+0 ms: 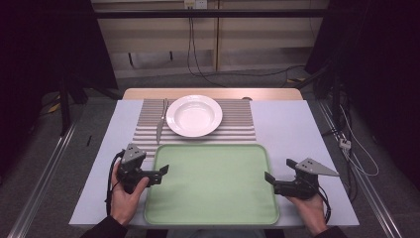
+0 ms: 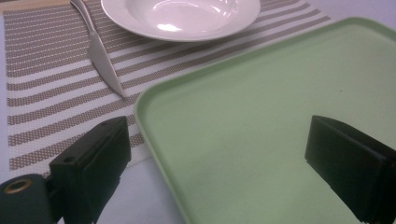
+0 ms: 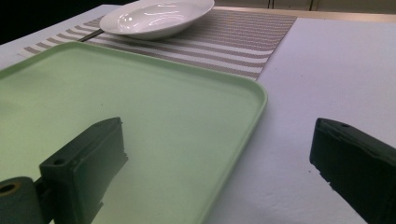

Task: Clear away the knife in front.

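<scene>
Left gripper (image 1: 161, 173) at the left edge of the green tray (image 1: 213, 198), held in the left hand (image 1: 126, 196). Jaws spread wide, nothing between them but the tray's rim. In the left gripper view (image 2: 219, 154), one finger (image 2: 93, 158) outside the rim over the table and the near edge of the striped placemat (image 2: 46, 93), the other finger (image 2: 350, 163) over the tray's bare floor. Tray rim running up between the two fingers, nearer the outer one. Contact with the tray: cannot tell.

Right gripper (image 1: 270, 179) at the tray's right edge, in the right hand (image 1: 309, 208). Jaws also wide, holding nothing. In the right gripper view (image 3: 219, 154), one finger (image 3: 88, 158) over the tray floor, the other finger (image 3: 355, 163) out over the pale table (image 3: 336, 70). Tray's far right corner (image 3: 252, 98) ahead of the fingers, between them. Touching or hovering: cannot tell.

Tray lying flat on the table, bare, spanning the gap between the two grippers.

Beyond the fingertips of both grippers: placemat, its near edge just beside the tray's far rim. White plate (image 1: 194, 115) on the mat, well ahead of the fingers. Knife (image 1: 161, 121) lying on the mat just beside the plate, on the left gripper's side; blade tip (image 2: 119, 91) pointing back toward the left gripper's outer finger, near the tray's far left corner.
</scene>
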### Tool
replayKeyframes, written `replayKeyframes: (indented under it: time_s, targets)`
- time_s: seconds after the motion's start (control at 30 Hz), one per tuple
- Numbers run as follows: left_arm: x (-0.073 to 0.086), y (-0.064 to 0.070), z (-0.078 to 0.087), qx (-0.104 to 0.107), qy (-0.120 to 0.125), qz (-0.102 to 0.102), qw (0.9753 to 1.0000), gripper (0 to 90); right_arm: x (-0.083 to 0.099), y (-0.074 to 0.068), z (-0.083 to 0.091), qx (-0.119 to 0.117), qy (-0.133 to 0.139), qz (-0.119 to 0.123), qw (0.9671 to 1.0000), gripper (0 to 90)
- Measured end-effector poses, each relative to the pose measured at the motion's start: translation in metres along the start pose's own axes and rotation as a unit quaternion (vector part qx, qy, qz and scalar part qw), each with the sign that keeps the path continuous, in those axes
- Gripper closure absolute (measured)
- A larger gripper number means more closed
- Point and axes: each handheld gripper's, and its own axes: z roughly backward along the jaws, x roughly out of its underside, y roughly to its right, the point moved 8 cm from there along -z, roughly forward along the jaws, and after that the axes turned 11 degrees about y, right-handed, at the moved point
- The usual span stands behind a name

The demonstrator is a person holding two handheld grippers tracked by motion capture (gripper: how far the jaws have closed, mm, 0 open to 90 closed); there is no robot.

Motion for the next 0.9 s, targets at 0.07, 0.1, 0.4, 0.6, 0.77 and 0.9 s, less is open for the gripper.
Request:
replayKeyframes:
  time_s: [0.07, 0.1, 0.4, 0.6, 0.77, 0.9]
  targets:
    - [0.001, -0.002, -0.003, 0.009, -0.015, 0.002, 0.9999, 7.9, 0.0, 0.001, -0.001, 0.0, 0.0, 0.003, 1.0, 3.2]
    - [0.001, -0.003, -0.004, 0.008, -0.017, 0.005, 0.9998, 9.2, 0.0, 0.002, -0.001, 0.001, 0.0, 0.0, 1.0, 3.2]
    - [-0.014, -0.023, -0.024, -0.002, -0.023, 0.033, 0.9992, 9.7, 0.003, 0.005, -0.005, -0.003, -0.007, -0.007, 1.0, 3.2]
    - [-0.027, -0.032, -0.034, -0.018, -0.04, -0.004, 0.999, 8.9, 0.002, 0.003, -0.006, -0.005, -0.006, -0.002, 1.0, 3.2]
    - [-0.031, -0.043, -0.044, -0.033, -0.045, -0.017, 0.9983, 9.6, 0.002, 0.002, -0.005, -0.003, -0.007, -0.002, 1.0, 2.9]
    - [-0.033, -0.054, -0.053, -0.034, -0.05, -0.008, 0.9981, 10.3, 0.001, -0.001, -0.004, -0.005, -0.006, -0.001, 1.0, 2.9]
